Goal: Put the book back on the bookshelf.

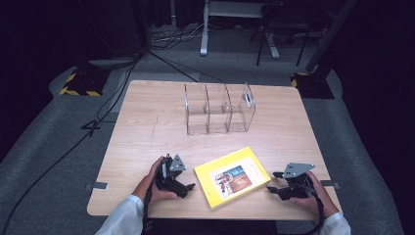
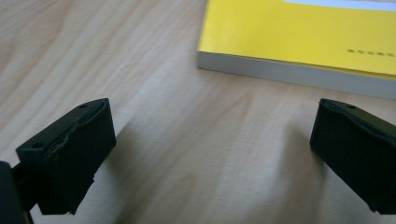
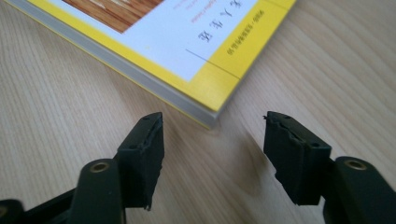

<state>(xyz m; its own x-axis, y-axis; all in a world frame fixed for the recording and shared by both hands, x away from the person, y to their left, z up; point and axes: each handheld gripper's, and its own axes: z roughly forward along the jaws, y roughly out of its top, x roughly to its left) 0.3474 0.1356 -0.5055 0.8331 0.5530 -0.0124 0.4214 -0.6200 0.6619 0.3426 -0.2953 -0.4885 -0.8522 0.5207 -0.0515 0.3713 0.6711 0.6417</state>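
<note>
Yellow book flat, long axis diagonal, near-left to far-right | both grippers' jaws apart, empty

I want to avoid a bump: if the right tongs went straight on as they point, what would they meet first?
Probably the book: its near corner lies just ahead of the open right tongs, roughly between the jaws, flat on the table. Nothing else stands between them.
</note>
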